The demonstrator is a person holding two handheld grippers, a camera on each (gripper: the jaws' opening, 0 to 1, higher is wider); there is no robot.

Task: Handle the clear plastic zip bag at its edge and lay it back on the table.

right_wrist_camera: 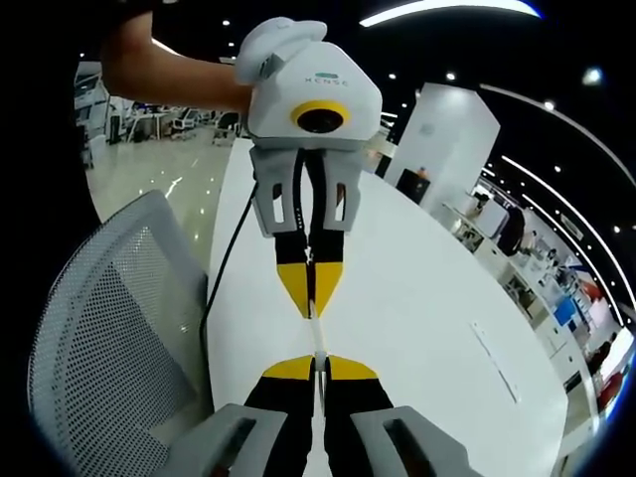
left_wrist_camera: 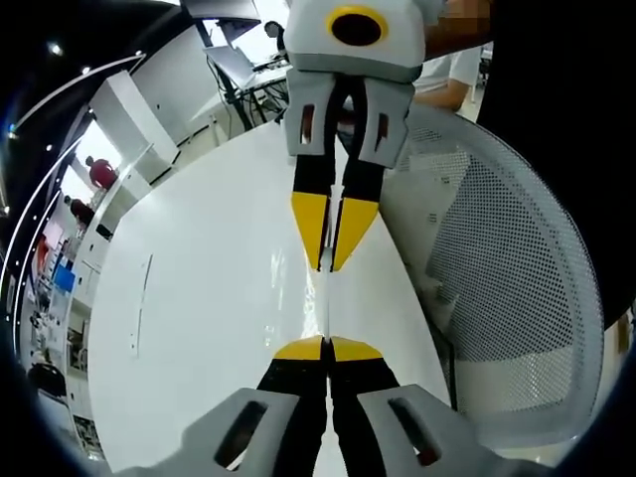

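Clear bag (left_wrist_camera: pixel 326 298) hangs taut between my two grippers above the white table (left_wrist_camera: pixel 199 298) — barely visible, a glinting strip. My left gripper (left_wrist_camera: pixel 327 347) pinches one edge, jaws pressed together; the right gripper (right_wrist_camera: pixel 318 364) pinches the opposite edge. A mesh chair (right_wrist_camera: pixel 109 338) stands beside the table.

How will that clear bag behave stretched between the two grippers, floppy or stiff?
Probably floppy: the bag shows as just a thin, nearly invisible strip between the left gripper and the right gripper, so it likely sags once one lets go. It looks very light. The glossy film may be slippery on the smooth table.
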